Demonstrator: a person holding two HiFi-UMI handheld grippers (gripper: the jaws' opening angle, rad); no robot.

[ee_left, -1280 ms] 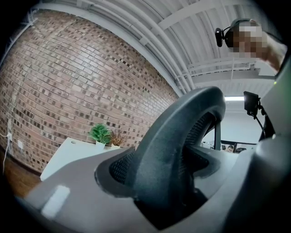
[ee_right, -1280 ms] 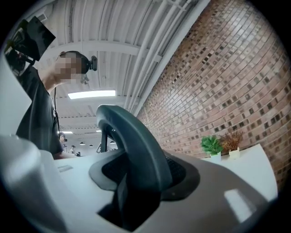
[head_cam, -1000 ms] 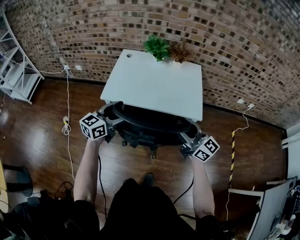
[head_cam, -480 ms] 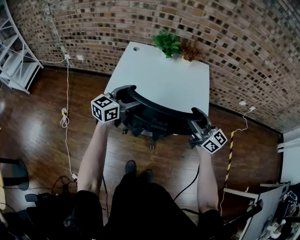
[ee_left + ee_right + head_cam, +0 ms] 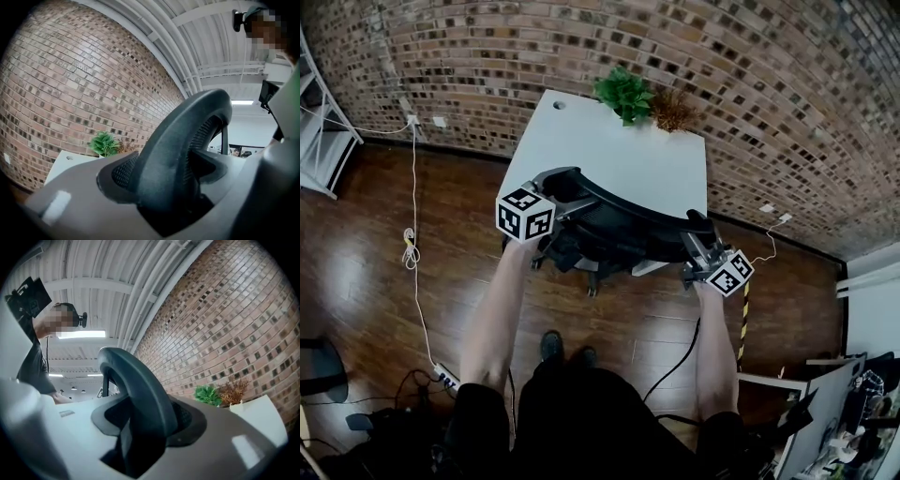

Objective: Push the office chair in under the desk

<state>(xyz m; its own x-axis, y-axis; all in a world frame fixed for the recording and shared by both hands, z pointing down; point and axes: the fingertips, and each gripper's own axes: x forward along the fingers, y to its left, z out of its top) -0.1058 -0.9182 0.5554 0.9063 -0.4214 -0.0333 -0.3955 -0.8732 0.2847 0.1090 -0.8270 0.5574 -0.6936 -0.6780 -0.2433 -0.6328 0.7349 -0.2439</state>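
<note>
The left gripper (image 5: 555,202) and right gripper (image 5: 699,242) pinch the office chair's backrest (image 5: 619,204) at the near edge of the desk (image 5: 609,150), the right jaws just easing wider.

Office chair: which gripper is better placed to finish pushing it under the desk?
Left, marginally. The left gripper and right gripper each clamp an end of the backrest, but the right's jaws have just eased open slightly.

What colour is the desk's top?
White. The desk shows best in the head view.
</note>
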